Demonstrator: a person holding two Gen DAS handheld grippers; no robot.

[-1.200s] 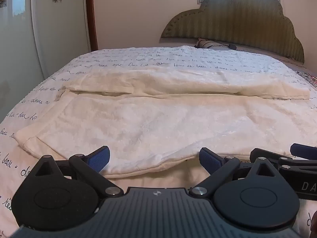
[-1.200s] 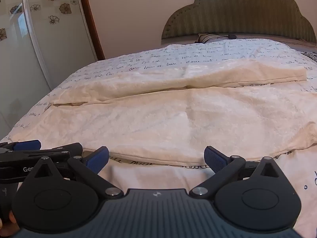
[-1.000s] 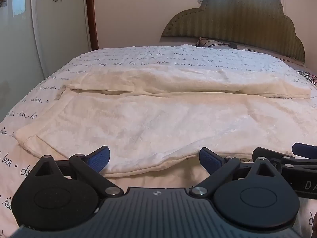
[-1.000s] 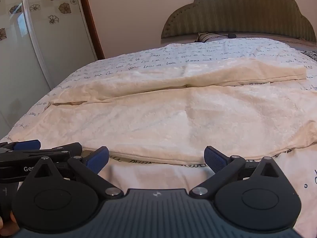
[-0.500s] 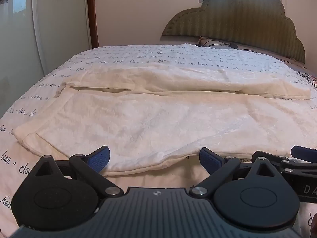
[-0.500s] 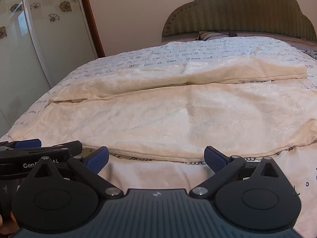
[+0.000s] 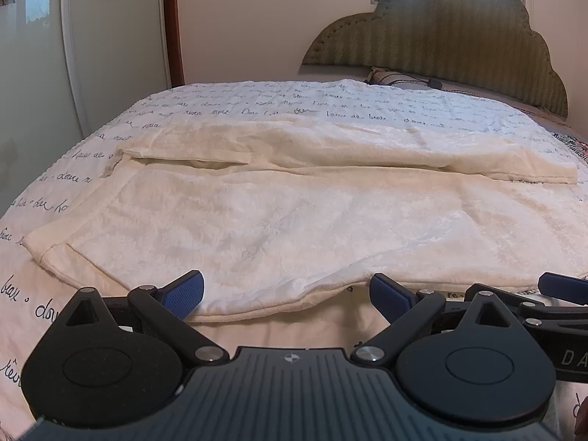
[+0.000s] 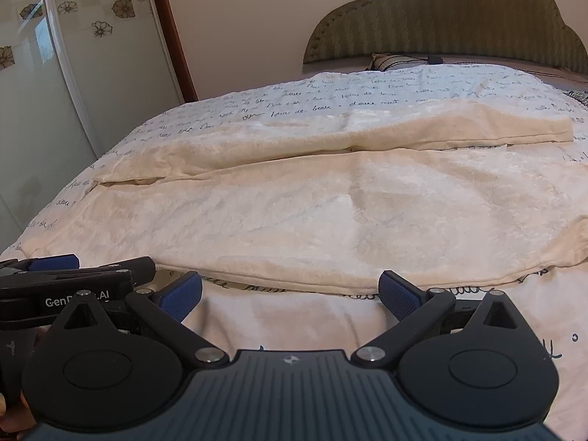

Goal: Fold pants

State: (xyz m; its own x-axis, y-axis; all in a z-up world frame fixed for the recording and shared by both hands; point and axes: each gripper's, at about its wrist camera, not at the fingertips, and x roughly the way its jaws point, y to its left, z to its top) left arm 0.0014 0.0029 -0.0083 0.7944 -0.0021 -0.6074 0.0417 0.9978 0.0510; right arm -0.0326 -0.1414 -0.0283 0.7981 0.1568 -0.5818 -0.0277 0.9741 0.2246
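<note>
Where fingers gape, pants ahead

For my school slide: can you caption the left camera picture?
Open left gripper at the near edge of cream pants spread on a bed.

the left gripper is held low and level, its two blue-padded fingers spread wide apart with nothing between them. the right gripper sits in the same pose, jaws spread wide and empty, blue pads angled inward. the two grippers are side by side and close: the right one shows at the right edge of the left wrist view, and the left one shows at the left edge of the right wrist view, both pointing the same way. a sliver of a hand shows at the lower left corner of the right wrist view.
</note>
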